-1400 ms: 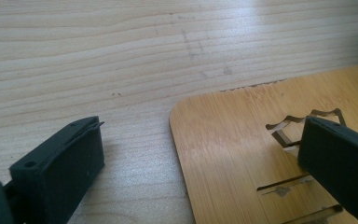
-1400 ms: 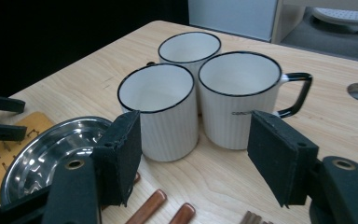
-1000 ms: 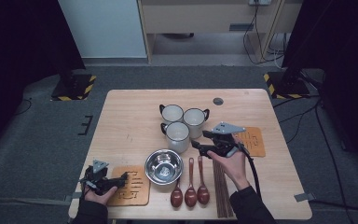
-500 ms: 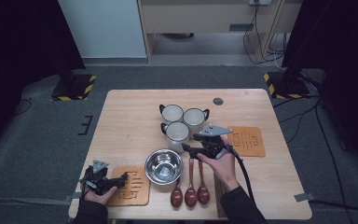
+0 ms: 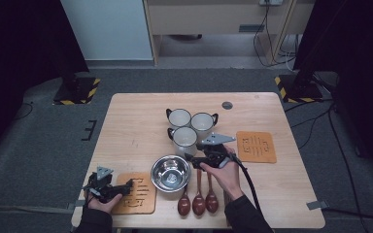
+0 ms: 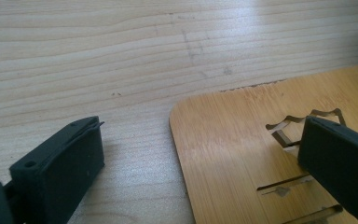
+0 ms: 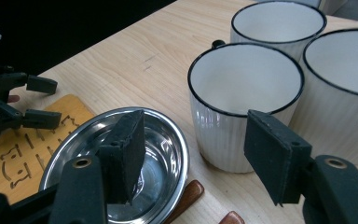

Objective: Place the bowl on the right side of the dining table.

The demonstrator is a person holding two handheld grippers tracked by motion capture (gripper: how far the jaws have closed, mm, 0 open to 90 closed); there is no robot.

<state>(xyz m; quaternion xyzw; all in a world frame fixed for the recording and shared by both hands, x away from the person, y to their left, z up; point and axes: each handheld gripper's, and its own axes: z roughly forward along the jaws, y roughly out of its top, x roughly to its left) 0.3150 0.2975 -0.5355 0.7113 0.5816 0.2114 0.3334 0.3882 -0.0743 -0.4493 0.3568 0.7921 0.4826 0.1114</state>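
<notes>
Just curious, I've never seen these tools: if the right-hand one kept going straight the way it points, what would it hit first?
Probably the nearest white mug. The right gripper has open fingers framing its lower wall, with the steel bowl just off to one side. Depth is hard to judge.

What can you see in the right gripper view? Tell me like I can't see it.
The right gripper, jaws open and empty, hovers by a steel bowl and three white mugs with black rims; the nearest mug is just ahead. Far left, the left gripper rests over a wooden mat.
</notes>
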